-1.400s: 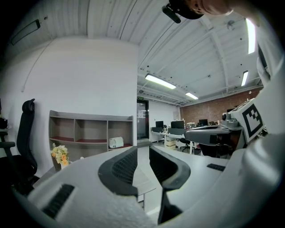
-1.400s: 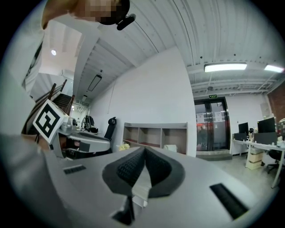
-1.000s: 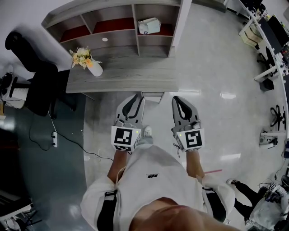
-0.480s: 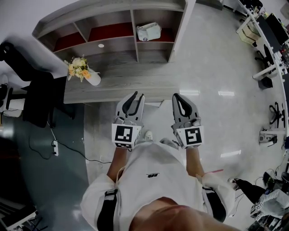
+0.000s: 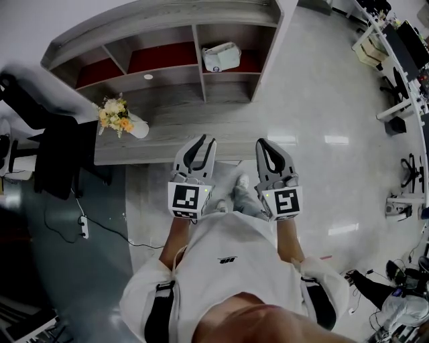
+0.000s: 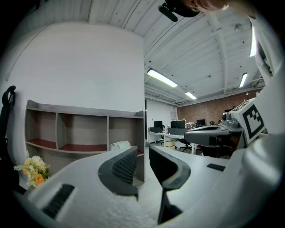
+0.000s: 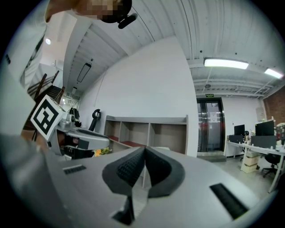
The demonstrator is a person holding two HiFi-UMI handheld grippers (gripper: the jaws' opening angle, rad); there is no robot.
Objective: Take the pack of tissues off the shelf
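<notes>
Pale-floored office: a white plastic pack of tissues [image 5: 221, 57] sits in the right-hand compartment of the grey wooden shelf [image 5: 167, 41]. Left gripper [image 5: 205, 141] narrowly parted, right gripper [image 5: 261, 143] closed, both empty. Approach stage, with a forward reach likely next.

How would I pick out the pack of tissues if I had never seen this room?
Start at the long grey desk and look behind it to the grey shelf unit with its open compartments. The pack of tissues lies in the right-hand compartment. It is a pale, soft-looking bundle, while the red-floored compartments to its left look bare.
</notes>
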